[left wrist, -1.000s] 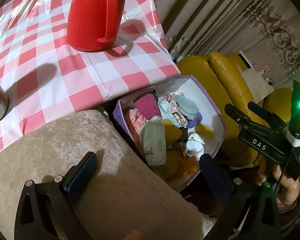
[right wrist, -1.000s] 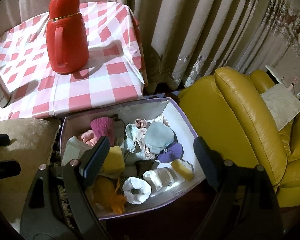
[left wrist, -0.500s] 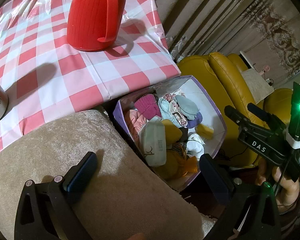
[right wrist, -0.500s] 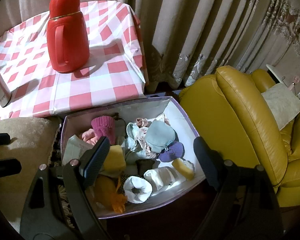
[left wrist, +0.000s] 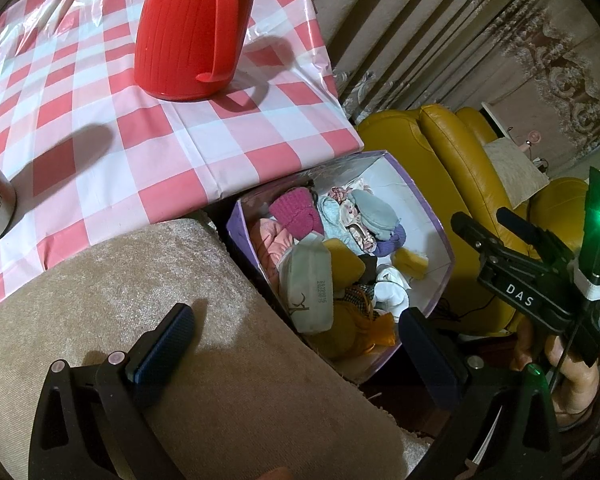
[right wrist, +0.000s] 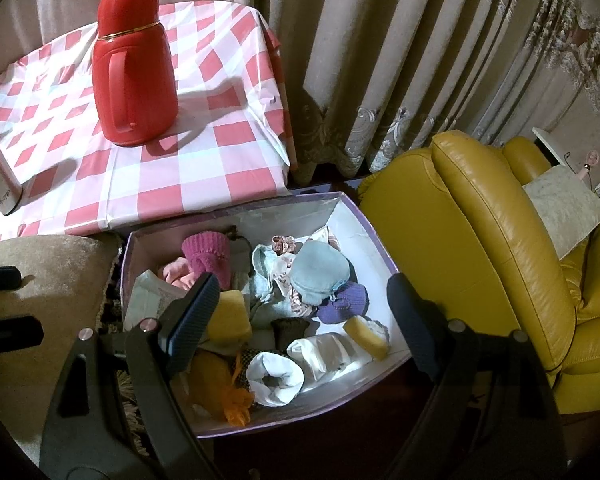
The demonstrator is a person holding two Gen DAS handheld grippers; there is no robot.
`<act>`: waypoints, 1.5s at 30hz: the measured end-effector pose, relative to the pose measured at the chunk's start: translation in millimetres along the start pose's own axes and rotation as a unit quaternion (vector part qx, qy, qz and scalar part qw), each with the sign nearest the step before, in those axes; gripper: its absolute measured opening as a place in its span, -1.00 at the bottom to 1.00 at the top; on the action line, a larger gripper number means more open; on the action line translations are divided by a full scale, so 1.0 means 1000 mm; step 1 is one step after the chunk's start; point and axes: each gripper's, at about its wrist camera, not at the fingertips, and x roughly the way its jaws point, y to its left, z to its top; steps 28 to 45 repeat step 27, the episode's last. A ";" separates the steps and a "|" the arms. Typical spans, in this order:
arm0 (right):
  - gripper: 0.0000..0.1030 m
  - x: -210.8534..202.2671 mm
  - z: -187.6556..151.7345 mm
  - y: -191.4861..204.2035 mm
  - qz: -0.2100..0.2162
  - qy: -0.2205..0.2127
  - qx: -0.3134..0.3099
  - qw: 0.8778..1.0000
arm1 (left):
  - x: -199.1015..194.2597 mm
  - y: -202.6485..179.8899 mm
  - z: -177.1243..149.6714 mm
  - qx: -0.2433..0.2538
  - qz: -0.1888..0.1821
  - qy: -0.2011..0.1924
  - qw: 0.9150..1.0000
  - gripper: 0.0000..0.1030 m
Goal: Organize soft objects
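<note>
While fingers (right wrist: 188, 320) gape, box (right wrist: 364, 216) beneath

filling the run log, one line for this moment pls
phase: pre-grasp | left tool: open, empty | right tool: open, empty, over box | soft items: in box

Almost nothing differs from a second ago. In the right wrist view the red flask (right wrist: 134, 68) at 11 o'clock and the box (right wrist: 364, 220) sit slightly higher in frame; nothing in the box shifts.
</note>
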 end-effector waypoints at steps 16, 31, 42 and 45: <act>0.69 0.001 -0.002 0.000 0.001 0.003 0.002 1.000 | 0.002 0.000 0.001 -0.002 0.002 0.001 1.000 0.99; 0.69 0.001 -0.003 -0.001 0.002 0.006 0.011 1.000 | 0.009 -0.008 0.002 0.012 0.000 -0.004 1.000 1.00; 0.69 0.001 -0.003 -0.001 0.002 0.006 0.011 1.000 | 0.009 -0.008 0.002 0.012 0.000 -0.004 1.000 1.00; 0.69 0.001 -0.003 -0.001 0.002 0.006 0.011 1.000 | 0.009 -0.008 0.002 0.012 0.000 -0.004 1.000 1.00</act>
